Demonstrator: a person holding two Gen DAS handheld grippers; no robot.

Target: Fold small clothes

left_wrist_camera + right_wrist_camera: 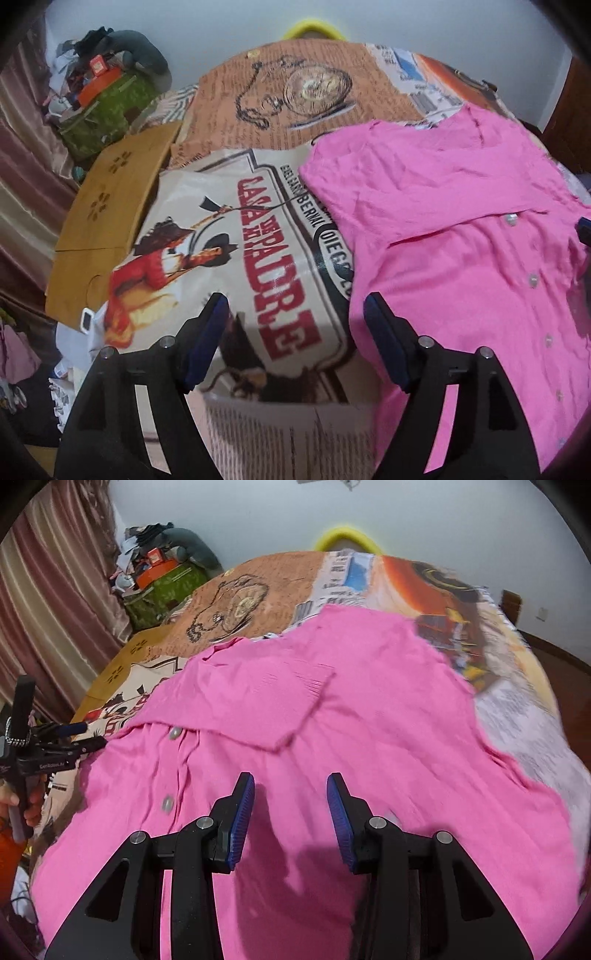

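Observation:
A pink button-up shirt (461, 229) lies spread on a table covered with printed paper (258, 229). It also shows in the right wrist view (332, 716), with its buttons at the left and one flap folded across the chest. My left gripper (295, 306) is open and empty, hovering over the shirt's left edge and the printed paper. My right gripper (290, 786) is open and empty, just above the shirt's lower middle. The left gripper also shows in the right wrist view (88, 734), at the shirt's left edge.
A brown cardboard sheet (107, 221) lies at the table's left. A green bag piled with clutter (103, 107) stands beyond it by a curtain (22, 166). A yellow rim (314, 29) shows behind the table's far edge.

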